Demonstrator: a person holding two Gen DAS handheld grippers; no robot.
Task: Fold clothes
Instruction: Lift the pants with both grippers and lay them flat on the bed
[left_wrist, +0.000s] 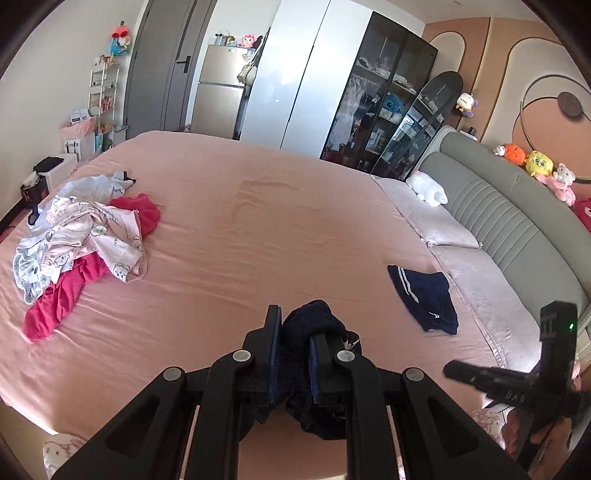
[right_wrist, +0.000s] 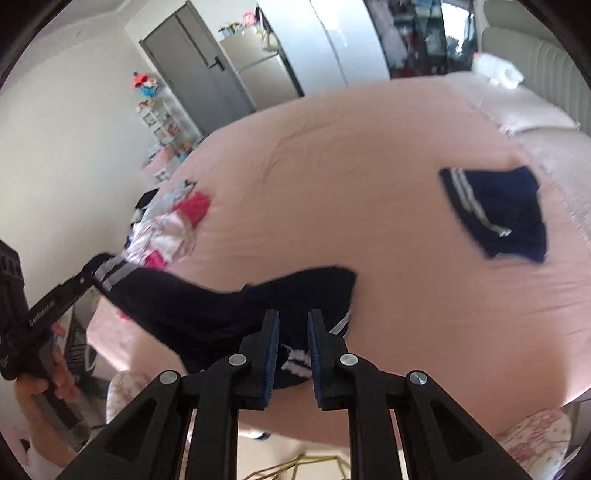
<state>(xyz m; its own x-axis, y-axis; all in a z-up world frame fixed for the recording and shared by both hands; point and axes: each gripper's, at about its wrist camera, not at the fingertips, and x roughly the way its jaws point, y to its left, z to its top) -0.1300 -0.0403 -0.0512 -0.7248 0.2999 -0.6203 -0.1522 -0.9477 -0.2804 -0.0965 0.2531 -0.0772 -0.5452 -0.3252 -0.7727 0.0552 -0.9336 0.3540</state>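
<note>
Left gripper (left_wrist: 293, 354) has its jaws clamped on a bunched dark navy garment (right_wrist: 207, 306), cloth bulging above and hanging below the pads, at 6 o'clock in the left wrist view. Right gripper (right_wrist: 291, 354) is also closed on the same garment, pinching it by a white-striped edge; in the right wrist view the cloth stretches from those jaws out toward 9 o'clock, where the left gripper grips the other end by its grey-white stripes, so the piece hangs spread between the two, lifted above the pink bed (left_wrist: 258, 221). The left gripper's side carries white lettering, too blurred to read; its handle sits in a hand (right_wrist: 40, 384) at 8 o'clock. On the right gripper's body in the left wrist view, faint letters look like "DAB", not sure. A folded navy shorts piece (left_wrist: 424, 299) w/ white stripes and a small white logo lies flat on the sheet at 3 o'clock, just beside the pillows (left_wrist: 447, 229). A pile of unfolded clothes (left_wrist: 81, 236), white printed, pale blue and magenta, sits at 9 o'clock near the bed edge. A white bag (left_wrist: 75, 146) beyond the bed at 10 o'clock bears dark print, unreadable. Plush toys (left_wrist: 539, 166) line the grey headboard (left_wrist: 491, 206) at 2 o'clock.
</note>
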